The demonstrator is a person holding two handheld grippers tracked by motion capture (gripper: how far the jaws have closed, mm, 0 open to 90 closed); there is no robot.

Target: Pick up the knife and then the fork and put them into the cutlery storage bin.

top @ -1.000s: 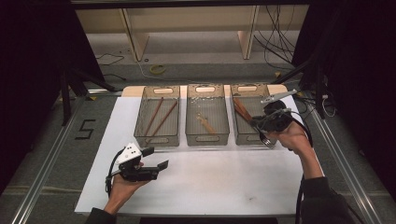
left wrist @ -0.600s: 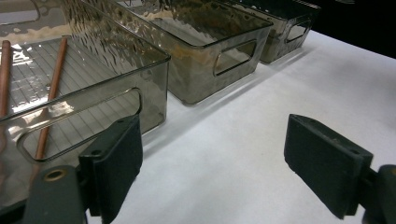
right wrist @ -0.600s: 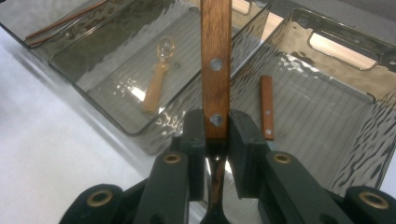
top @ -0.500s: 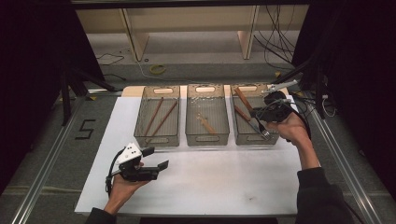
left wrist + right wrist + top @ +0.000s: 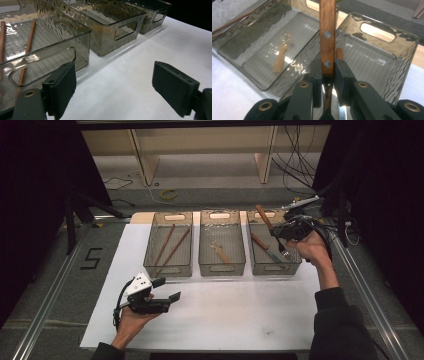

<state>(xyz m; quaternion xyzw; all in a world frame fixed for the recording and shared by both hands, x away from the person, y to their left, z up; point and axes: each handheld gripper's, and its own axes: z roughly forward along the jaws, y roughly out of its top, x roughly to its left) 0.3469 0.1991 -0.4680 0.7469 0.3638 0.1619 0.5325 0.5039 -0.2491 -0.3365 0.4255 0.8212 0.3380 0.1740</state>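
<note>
Three smoky clear bins stand in a row on the white mat (image 5: 240,320). My right gripper (image 5: 283,231) is shut on a wooden-handled fork (image 5: 263,217) over the right bin (image 5: 292,266). The handle points up and back, and the tines (image 5: 284,253) hang down into the bin. In the right gripper view the riveted handle (image 5: 327,30) rises from between the shut jaws of my right gripper (image 5: 328,72). Another wooden-handled utensil (image 5: 259,242) lies in that bin. My left gripper (image 5: 167,289) is open over the mat in front of the left bin (image 5: 167,270), with nothing between its jaws (image 5: 115,85).
Two brown chopsticks (image 5: 170,246) lie in the left bin, also seen as the chopsticks (image 5: 27,47) in the left gripper view. A small wooden spoon (image 5: 220,251) lies in the middle bin (image 5: 221,267). Metal rails run along both sides of the table, and cables hang at the back right.
My right gripper has carried the fork away from the person, from the right bin's front edge to over the bin. The left gripper has stayed put.
</note>
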